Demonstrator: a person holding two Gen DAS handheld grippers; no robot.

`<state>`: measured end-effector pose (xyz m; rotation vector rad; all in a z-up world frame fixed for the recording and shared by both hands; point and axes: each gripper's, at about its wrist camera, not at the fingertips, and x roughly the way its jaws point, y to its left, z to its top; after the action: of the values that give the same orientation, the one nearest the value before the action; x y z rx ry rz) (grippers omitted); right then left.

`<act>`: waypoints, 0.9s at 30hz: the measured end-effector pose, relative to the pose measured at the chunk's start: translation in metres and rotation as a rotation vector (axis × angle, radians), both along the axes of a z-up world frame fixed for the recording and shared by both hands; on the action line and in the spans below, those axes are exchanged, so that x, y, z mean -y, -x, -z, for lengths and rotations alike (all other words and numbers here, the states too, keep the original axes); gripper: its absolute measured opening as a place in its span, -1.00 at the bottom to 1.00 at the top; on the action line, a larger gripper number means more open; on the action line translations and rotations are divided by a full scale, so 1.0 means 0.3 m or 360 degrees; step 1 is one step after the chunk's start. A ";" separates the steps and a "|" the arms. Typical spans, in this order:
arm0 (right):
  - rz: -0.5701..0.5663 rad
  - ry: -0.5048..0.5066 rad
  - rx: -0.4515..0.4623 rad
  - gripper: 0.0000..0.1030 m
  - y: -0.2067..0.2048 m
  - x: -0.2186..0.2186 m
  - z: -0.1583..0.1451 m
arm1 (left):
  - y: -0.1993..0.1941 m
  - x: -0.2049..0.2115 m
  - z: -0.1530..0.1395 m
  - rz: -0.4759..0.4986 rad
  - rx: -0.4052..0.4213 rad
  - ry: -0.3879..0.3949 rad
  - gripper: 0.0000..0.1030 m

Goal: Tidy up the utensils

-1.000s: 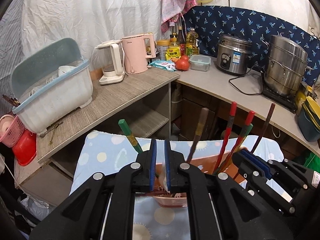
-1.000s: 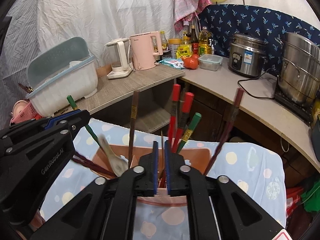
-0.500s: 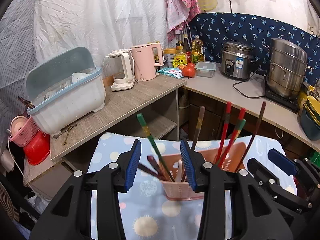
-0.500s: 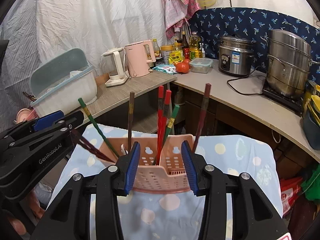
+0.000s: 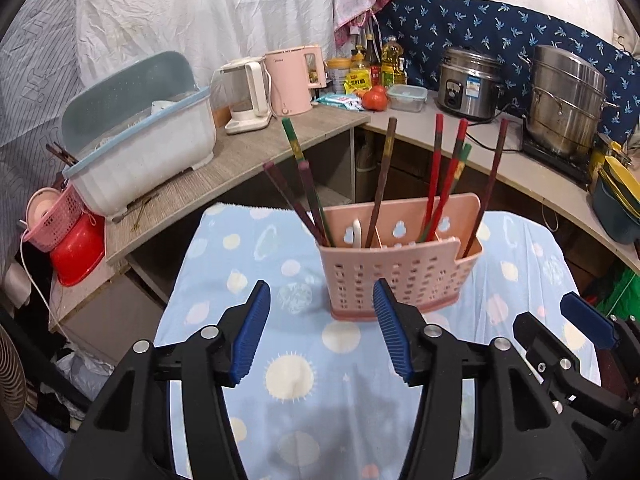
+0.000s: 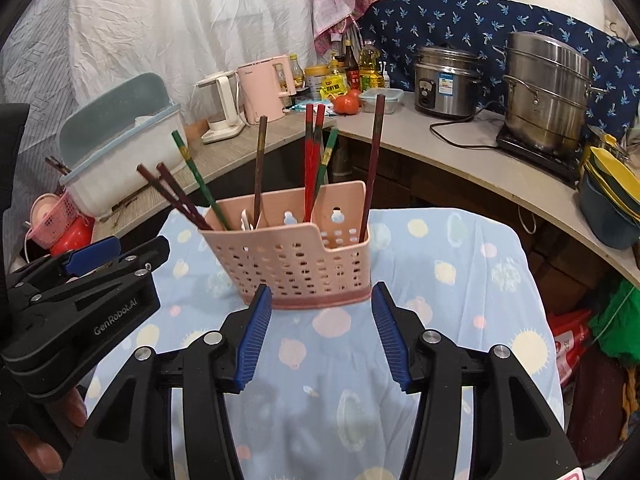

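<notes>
Both the left gripper [image 5: 322, 332] and right gripper [image 6: 322, 332] hang spread and empty near the holder [image 6: 292, 256], where chopsticks [image 6: 310, 168] stand sorted.

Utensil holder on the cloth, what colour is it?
Pink utensil holder, clearest in the right wrist view.

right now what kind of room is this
Most likely a small home kitchen, makeshift by the draped sheets. A rice cooker and a steel steamer pot sit on the counter, a pink kettle stands beside cooking oil bottles, and a pink utensil caddy holds chopsticks.
</notes>
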<state>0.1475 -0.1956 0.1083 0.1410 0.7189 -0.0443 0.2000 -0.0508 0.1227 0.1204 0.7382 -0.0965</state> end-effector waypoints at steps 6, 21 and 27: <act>0.0018 0.0024 -0.0022 0.15 0.056 -0.023 0.015 | 0.066 -0.009 0.025 -0.0007 -0.0017 -0.0017 0.23; 0.0089 0.0044 -0.0096 0.35 0.138 -0.031 0.081 | 0.147 -0.062 0.095 -0.0085 -0.0070 -0.0017 0.69; 0.0123 0.0048 -0.0109 0.53 0.152 -0.017 0.079 | 0.159 -0.065 0.096 -0.0087 -0.0069 -0.0011 0.76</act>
<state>0.1018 -0.1906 0.0845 0.1389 0.7807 -0.1345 0.1524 -0.0314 0.0939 0.1049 0.7845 -0.0442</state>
